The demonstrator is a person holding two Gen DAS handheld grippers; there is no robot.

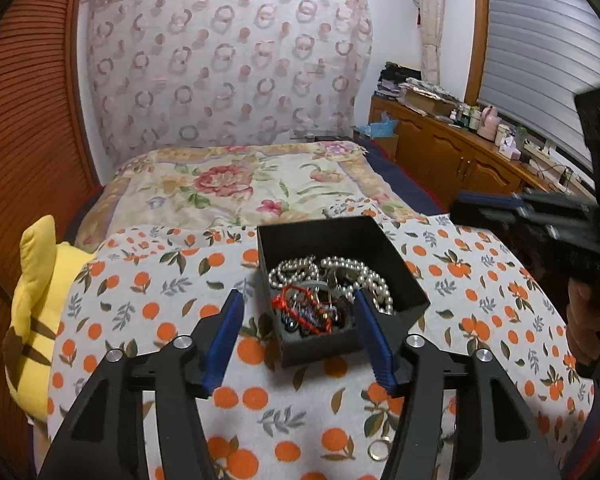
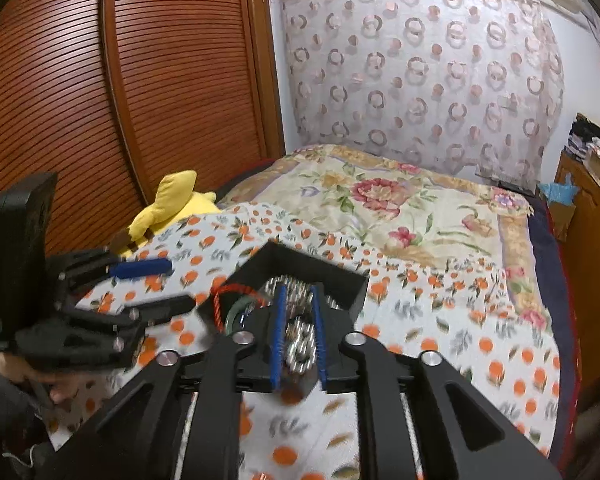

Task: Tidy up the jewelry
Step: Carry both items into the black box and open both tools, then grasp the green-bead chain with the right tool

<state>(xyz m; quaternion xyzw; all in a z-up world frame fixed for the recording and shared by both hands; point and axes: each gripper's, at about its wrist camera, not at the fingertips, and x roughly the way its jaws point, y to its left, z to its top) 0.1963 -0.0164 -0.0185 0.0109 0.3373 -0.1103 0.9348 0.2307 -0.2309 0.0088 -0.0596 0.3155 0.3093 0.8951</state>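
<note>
A black open box sits on the orange-print cloth, holding pearl strands, a red cord bracelet and dark beads. My left gripper is open, its blue fingers on either side of the box's near corner. A gold ring lies on the cloth near its right arm. In the right wrist view the box is just ahead. My right gripper is nearly closed, with blurred pearls between its blue pads, above the box. The left gripper shows at left.
The cloth covers a bed with a floral blanket behind. A yellow plush toy lies at the left edge. A wooden louvred wardrobe stands left and a cluttered wooden sideboard right.
</note>
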